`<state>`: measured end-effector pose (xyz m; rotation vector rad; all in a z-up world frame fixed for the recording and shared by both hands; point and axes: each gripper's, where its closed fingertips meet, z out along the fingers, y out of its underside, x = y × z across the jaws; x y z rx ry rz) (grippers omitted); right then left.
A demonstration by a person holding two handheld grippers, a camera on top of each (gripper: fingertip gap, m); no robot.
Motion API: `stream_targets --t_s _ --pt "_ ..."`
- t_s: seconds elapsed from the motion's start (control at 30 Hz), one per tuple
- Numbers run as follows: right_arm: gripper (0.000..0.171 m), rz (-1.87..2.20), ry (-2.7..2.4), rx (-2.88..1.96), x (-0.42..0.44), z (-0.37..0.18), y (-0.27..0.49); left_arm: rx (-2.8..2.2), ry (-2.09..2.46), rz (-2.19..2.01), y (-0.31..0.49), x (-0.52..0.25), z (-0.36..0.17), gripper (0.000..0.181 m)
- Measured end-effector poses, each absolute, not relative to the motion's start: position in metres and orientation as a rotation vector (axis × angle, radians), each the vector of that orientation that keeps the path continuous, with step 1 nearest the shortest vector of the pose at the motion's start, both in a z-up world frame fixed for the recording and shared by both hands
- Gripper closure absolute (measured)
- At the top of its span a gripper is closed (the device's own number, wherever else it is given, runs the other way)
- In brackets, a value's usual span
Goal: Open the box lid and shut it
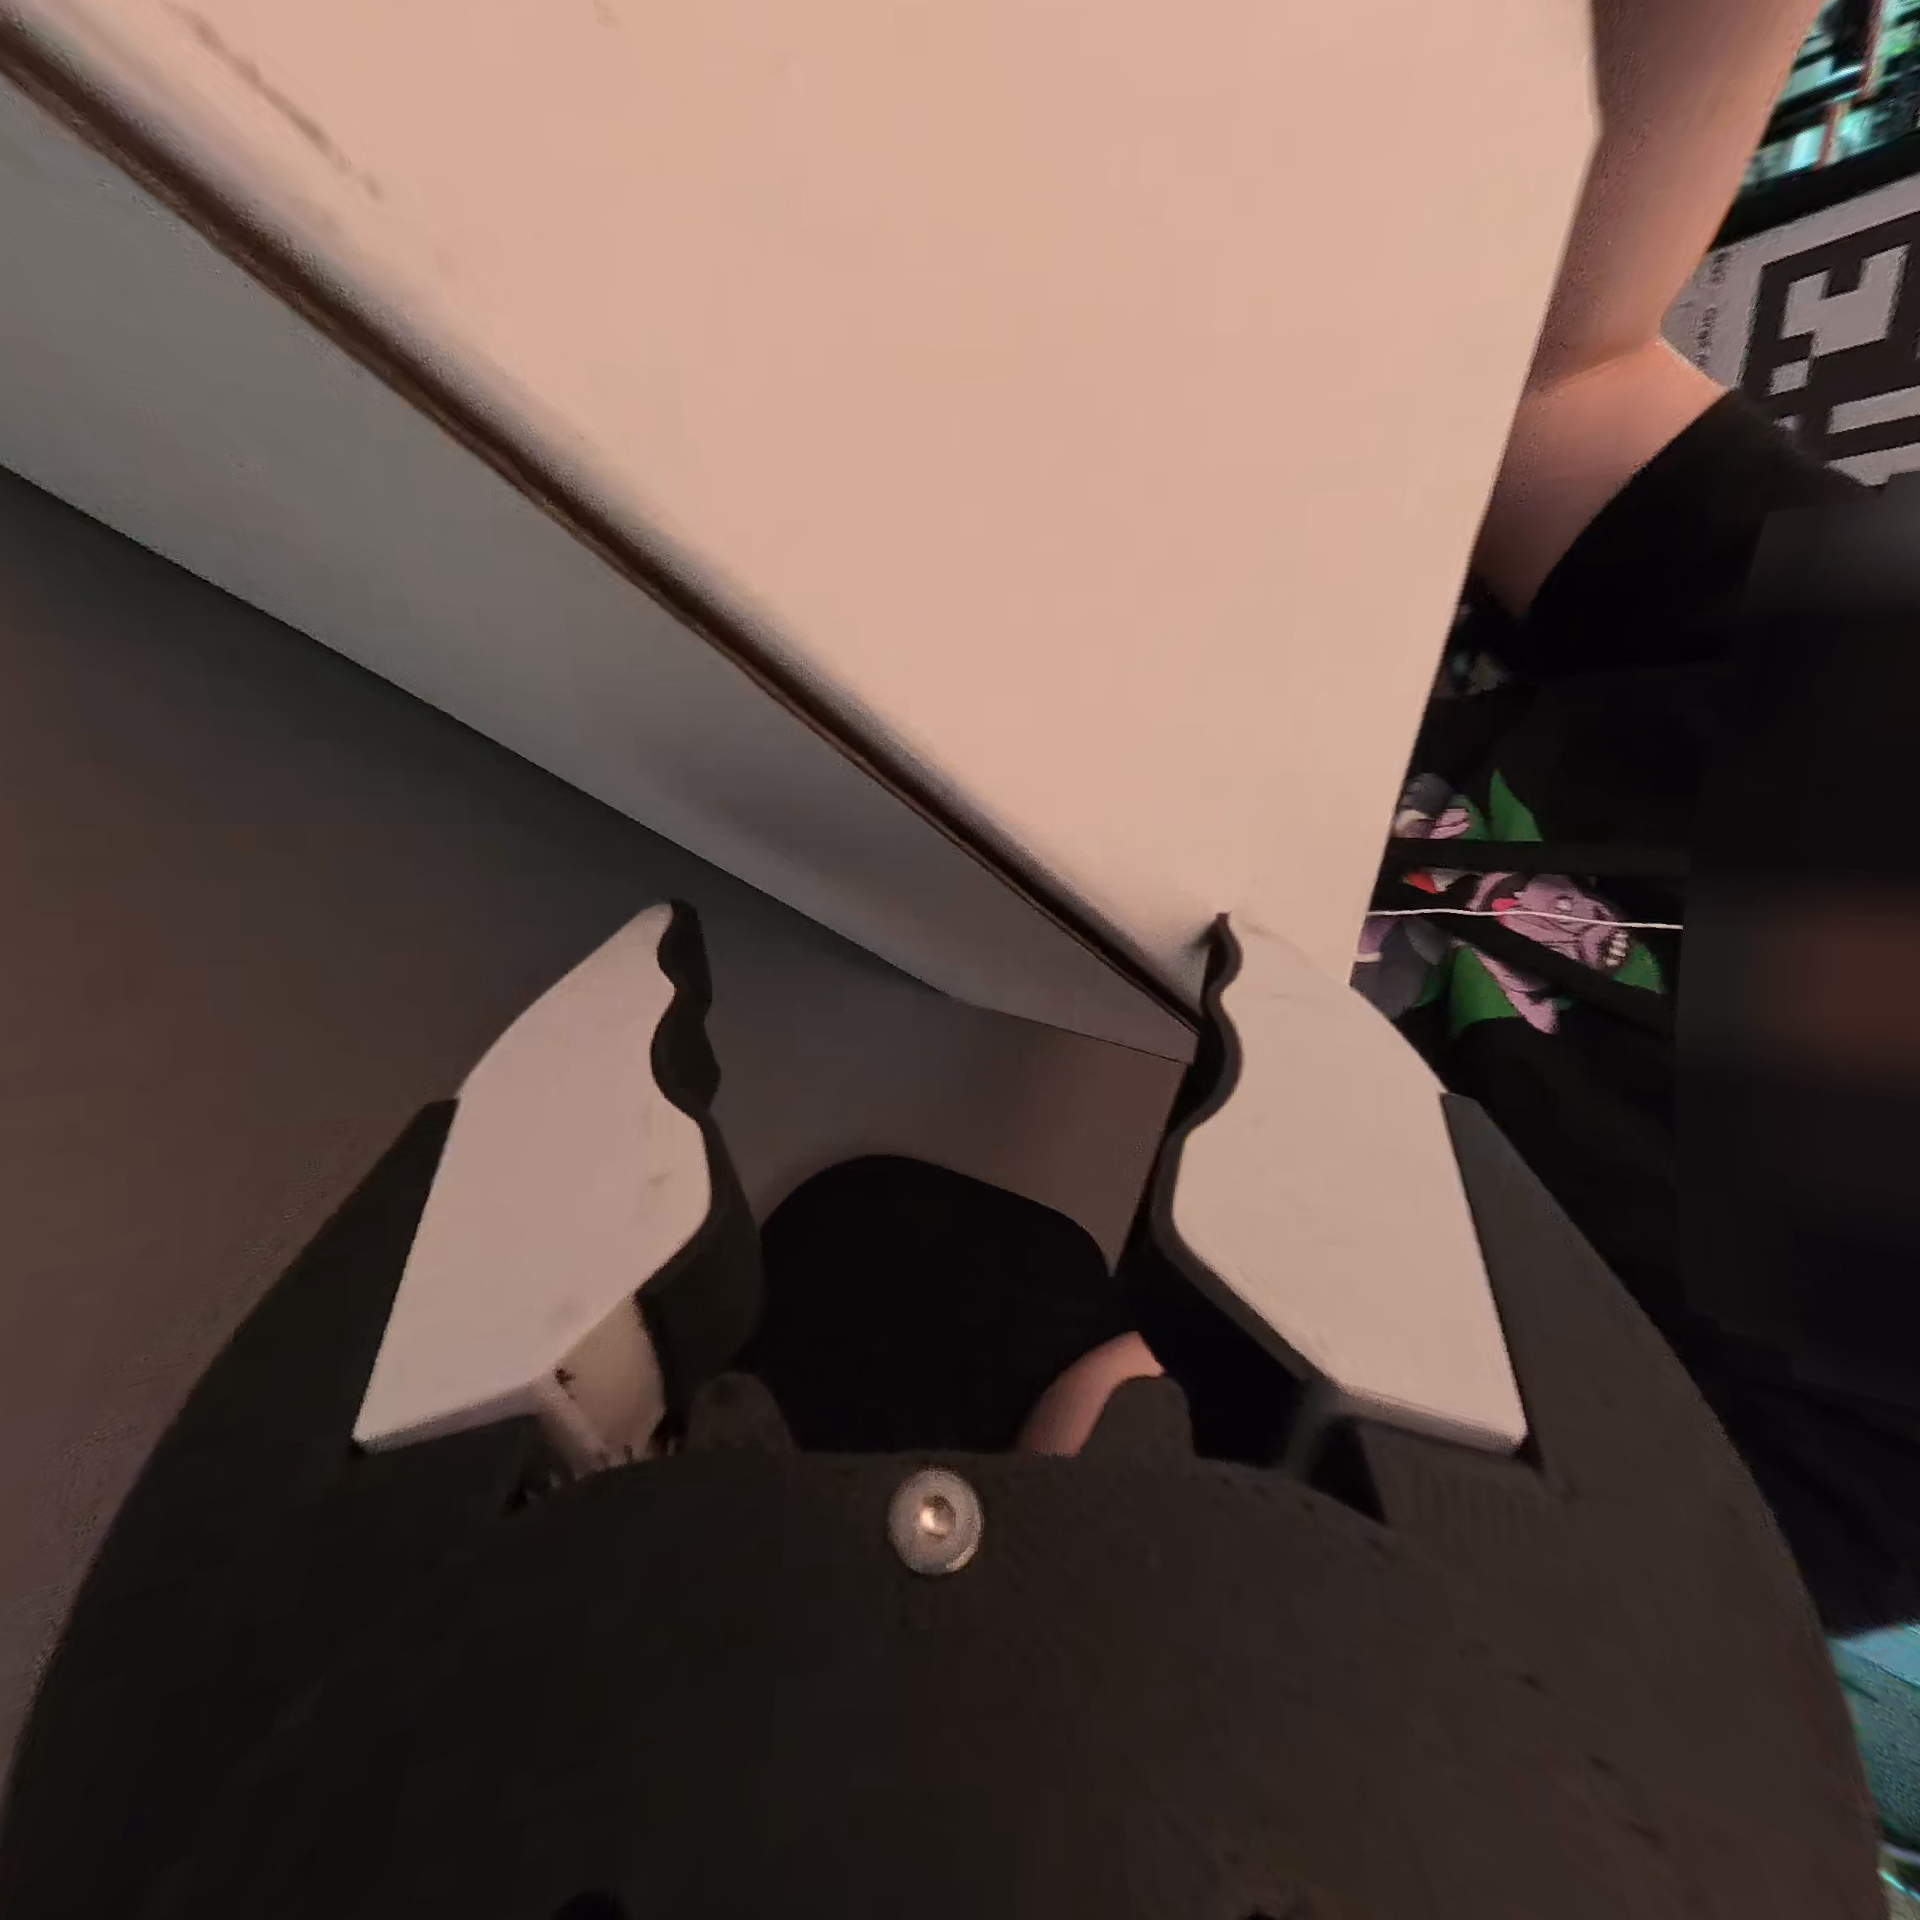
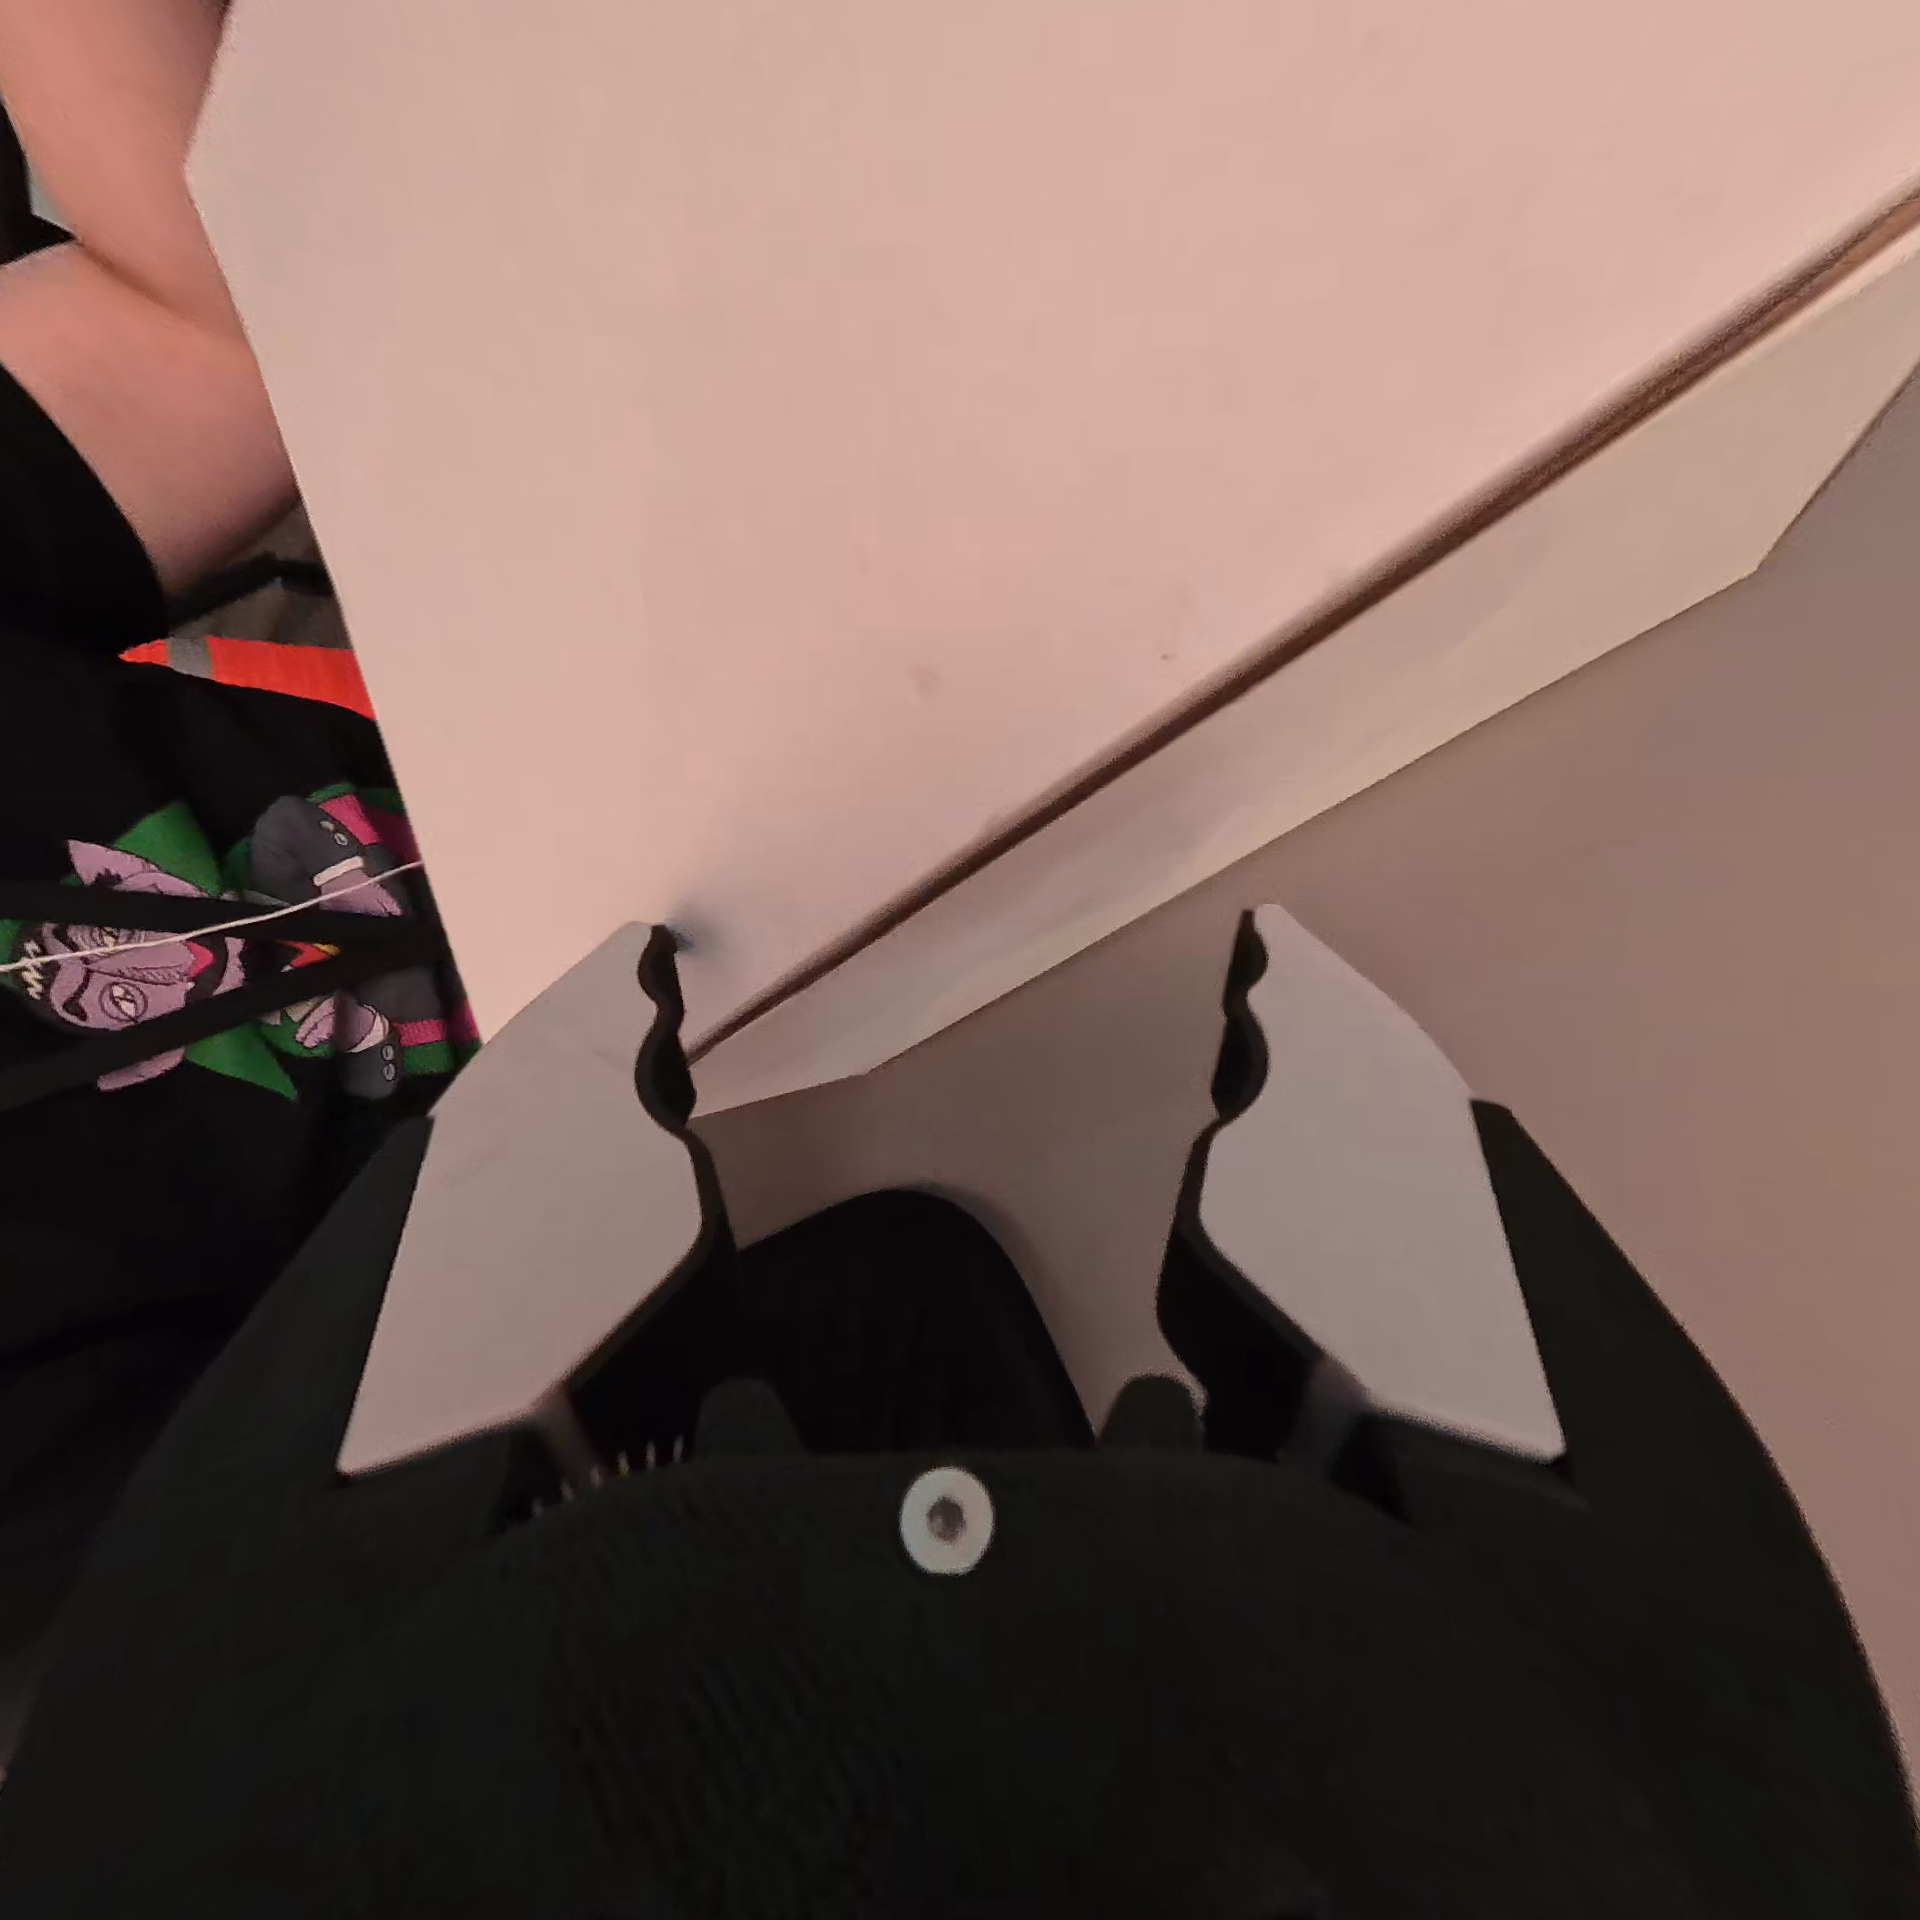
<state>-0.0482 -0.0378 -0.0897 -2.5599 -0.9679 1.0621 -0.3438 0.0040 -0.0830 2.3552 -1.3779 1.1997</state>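
The box lid is a pale cardboard panel raised at a slant and fills the top of both views. A narrow front flap folds off it along a brown raw edge, and shows in the right wrist view too. My left gripper is open. Its right fingertip touches the lid's near corner, with the flap's end between the jaws. My right gripper is open. Its left fingertip touches the lid's other near corner. The box body is not clearly seen.
A person in a black shirt with a purple and green print stands just behind the lid, a bare arm beside it. A black-and-white marker panel is at the far right. An orange strip lies on the left.
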Motion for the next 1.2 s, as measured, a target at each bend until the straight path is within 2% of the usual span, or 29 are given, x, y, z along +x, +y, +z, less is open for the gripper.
stream_targets --t_s 0.3,0.53,0.77,0.9,1.2 --pt "0.07 1.141 -0.92 -2.582 -0.049 -0.094 -0.038 2.201 -1.283 1.263 -0.005 -0.342 -0.095 0.09" --pt "0.07 1.154 -0.994 -2.526 -0.055 -0.091 -0.038 2.198 -1.411 1.299 0.001 -0.343 -0.084 0.104" --pt "0.073 1.241 -0.979 -2.547 -0.058 -0.092 -0.041 2.129 -1.335 1.359 0.0 -0.344 -0.087 0.103" --pt "0.077 1.188 -1.031 -2.487 -0.06 -0.084 -0.039 2.173 -1.348 1.485 0.013 -0.339 -0.069 0.106" --pt "0.079 1.079 -0.602 -2.194 -0.046 -0.047 0.047 2.491 -1.106 1.925 0.097 -0.317 -0.038 0.108"
